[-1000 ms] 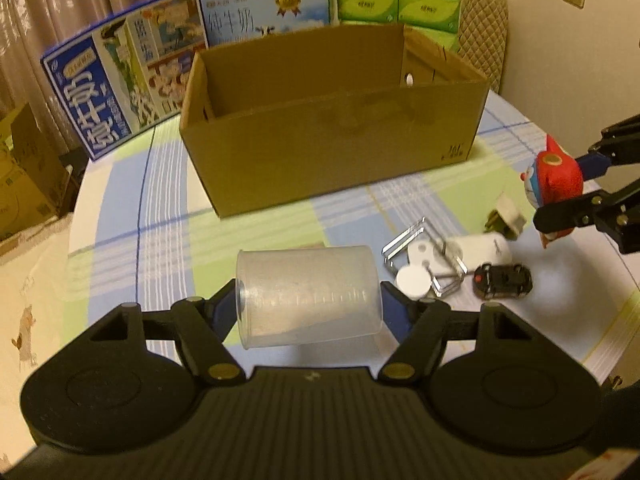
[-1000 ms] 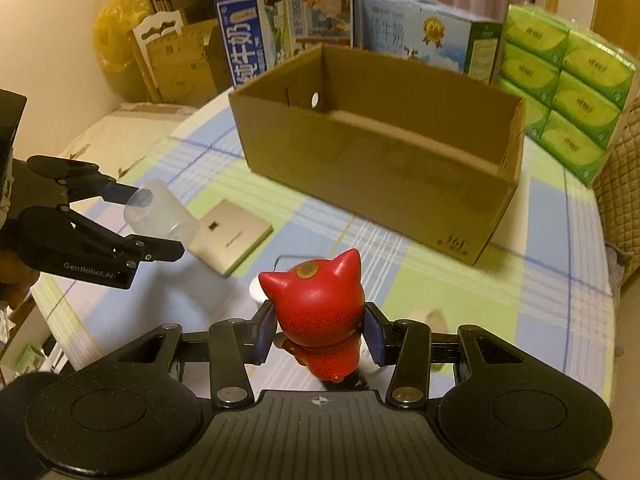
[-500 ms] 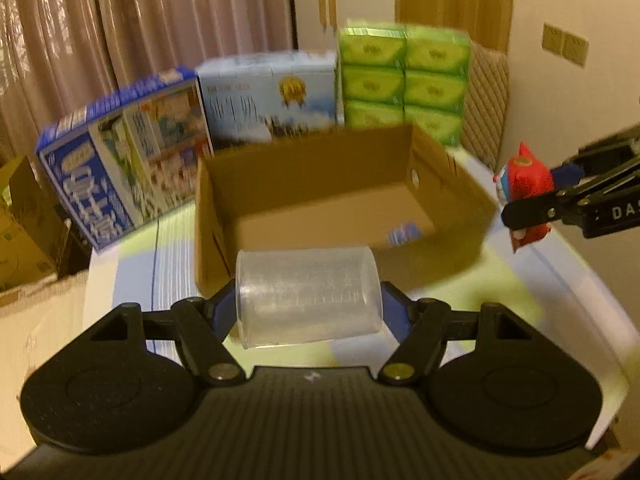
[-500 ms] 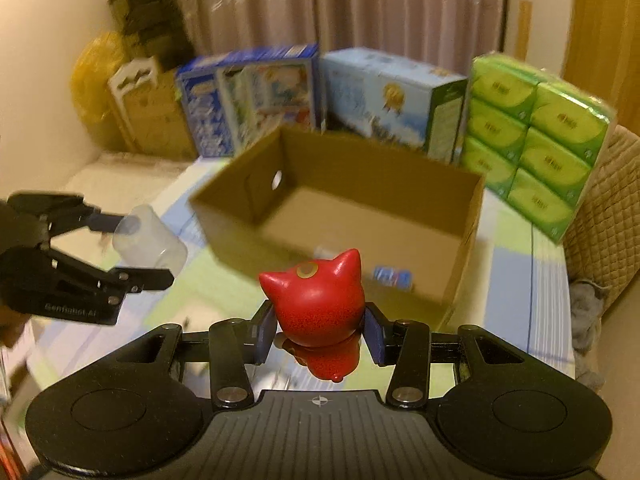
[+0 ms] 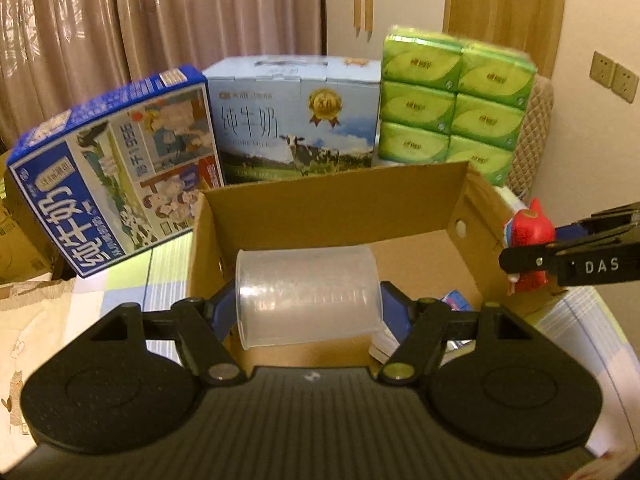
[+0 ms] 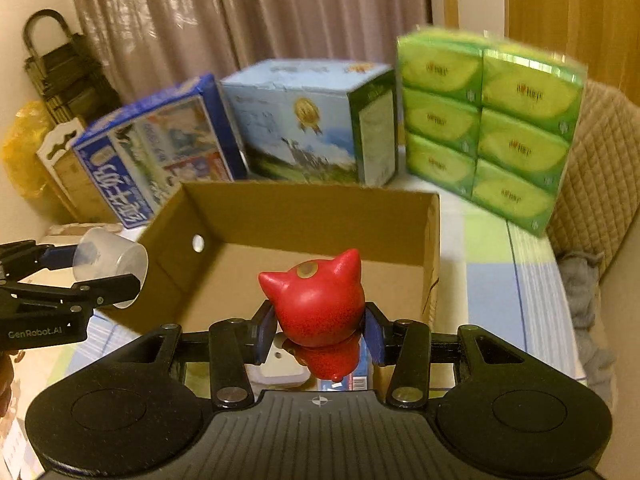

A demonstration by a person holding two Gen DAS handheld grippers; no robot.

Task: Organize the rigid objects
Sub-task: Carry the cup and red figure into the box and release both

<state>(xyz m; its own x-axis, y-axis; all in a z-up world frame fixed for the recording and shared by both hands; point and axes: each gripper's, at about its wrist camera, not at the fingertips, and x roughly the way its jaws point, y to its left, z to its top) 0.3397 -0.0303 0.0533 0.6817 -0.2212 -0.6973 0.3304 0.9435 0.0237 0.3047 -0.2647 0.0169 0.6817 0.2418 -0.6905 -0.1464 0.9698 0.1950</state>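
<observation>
Your left hand-held gripper point(image 5: 308, 306) is clamped on a translucent plastic measuring cup point(image 5: 307, 298) that lies sideways between its blue pads, rim toward the left of the left wrist view. The cup hangs over the near left part of the open brown cardboard box point(image 5: 336, 204), and it hides much of the box floor behind it. In the right wrist view the same cup point(image 6: 110, 266) shows at the left edge, above the box's left wall.

Your right hand-held gripper point(image 6: 318, 326) is closed on a glossy red cat-eared toy figure point(image 6: 316, 300), seen from the back; its face is turned away there and its lower half is doubled by a reflection on the gripper body. From the left wrist view the figure point(image 5: 530, 232) sits at the box's right wall, partly covered by a black finger point(image 5: 560, 260) marked DAS, so you cannot tell whether it is over the inside or the rim.

Inside the box point(image 6: 304, 216), only scraps show: a blue-and-pink printed corner point(image 5: 456, 300) and the edge of a white thing beneath your right gripper, too cut off to name.

Behind the box stand a dark blue milk carton case point(image 5: 116, 168), tilted, a light blue milk case with a cow point(image 5: 296, 120), and a pack of green tissue packets point(image 5: 456, 104). The checked cloth of the worktop point(image 6: 508, 280) shows right of the box, blurred
</observation>
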